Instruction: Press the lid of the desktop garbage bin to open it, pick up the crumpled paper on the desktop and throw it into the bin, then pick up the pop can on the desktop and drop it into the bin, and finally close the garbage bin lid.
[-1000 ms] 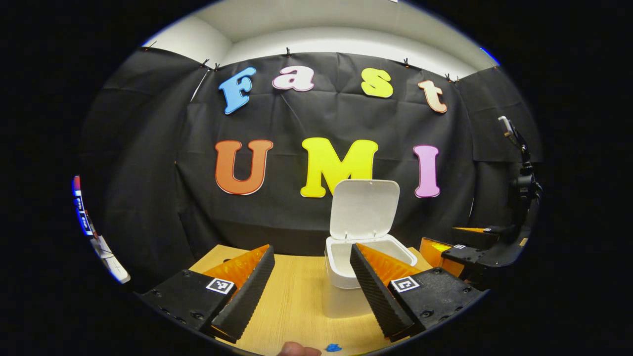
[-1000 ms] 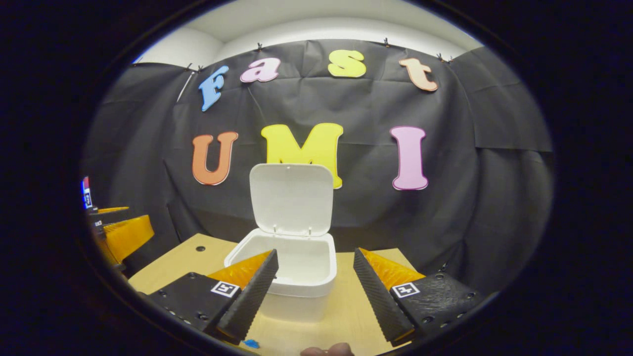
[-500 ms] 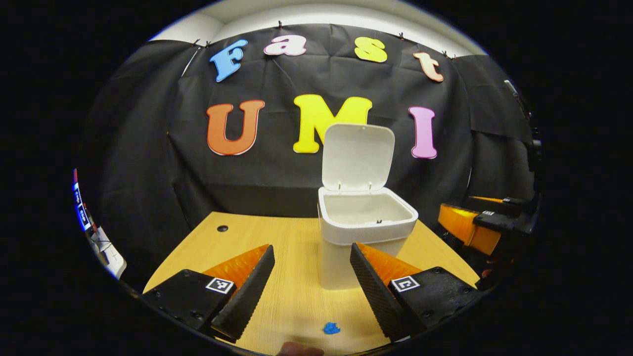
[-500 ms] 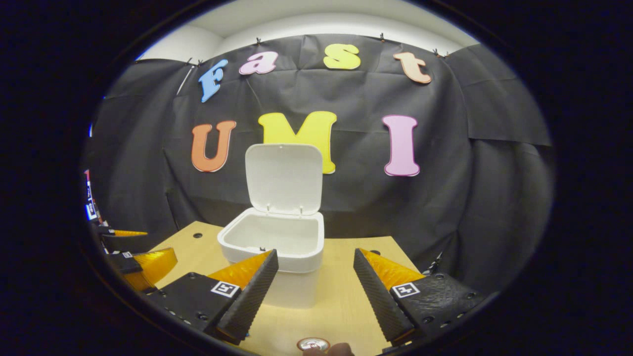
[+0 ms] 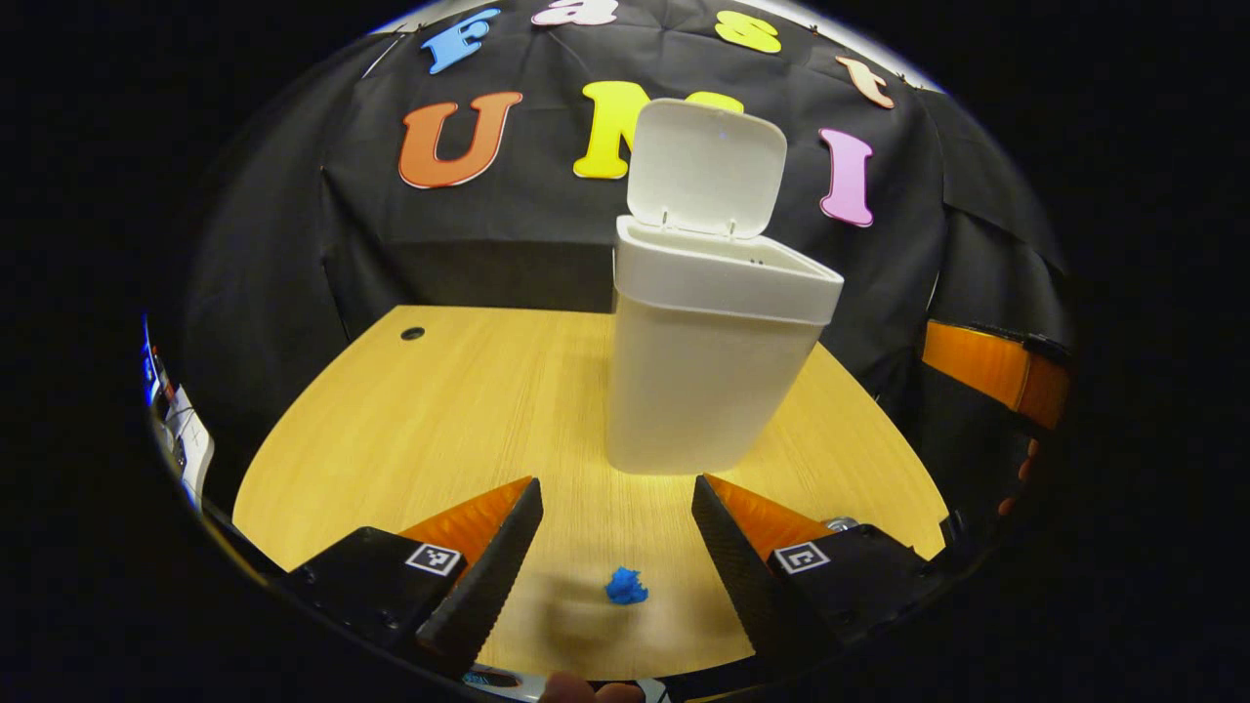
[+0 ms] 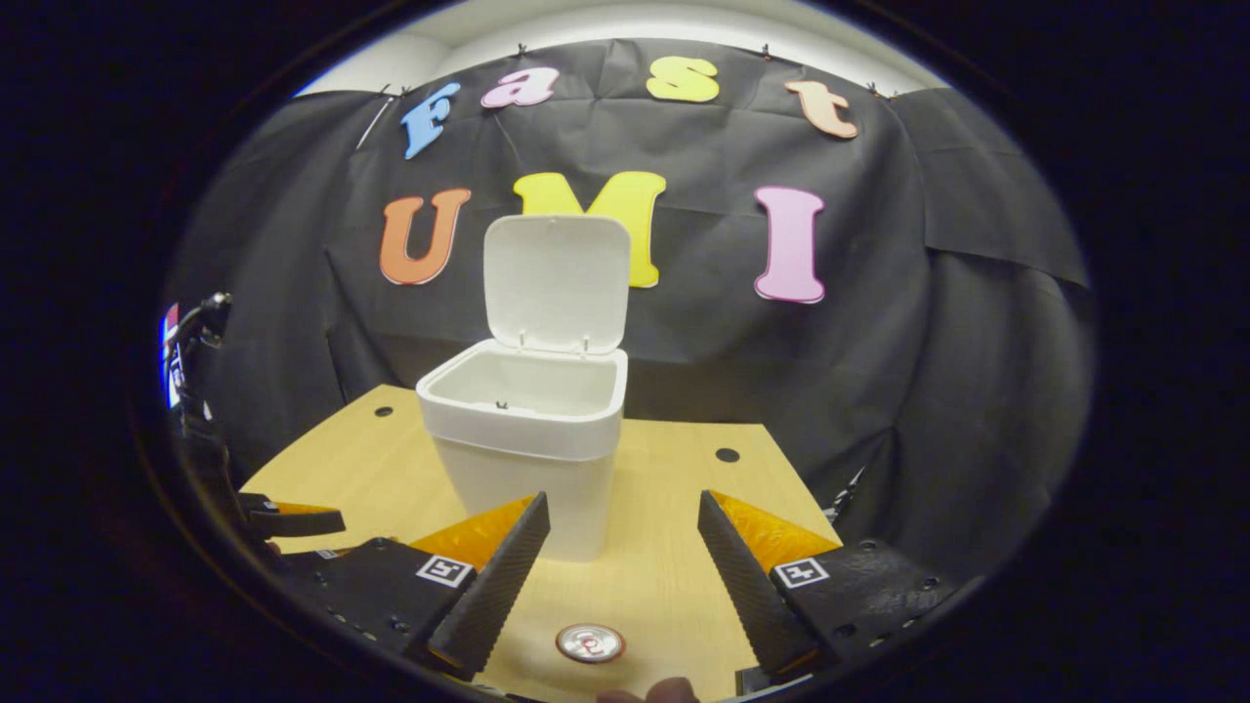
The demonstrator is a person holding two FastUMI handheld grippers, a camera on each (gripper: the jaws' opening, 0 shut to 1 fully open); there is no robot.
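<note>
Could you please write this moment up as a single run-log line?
bin lid: open | left gripper: open, above blue crumpled paper | right gripper: open, above pop can | both items on desk

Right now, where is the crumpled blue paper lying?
In the left gripper view, the crumpled paper lies on the wooden desktop, between the open left gripper fingers and in front of the white bin.

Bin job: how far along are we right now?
Done: the bin lid stands open. In hand: the left gripper, open, hangs over the blue crumpled paper; the right gripper, open, over the pop can. Left: bin both, then close the lid.
</note>
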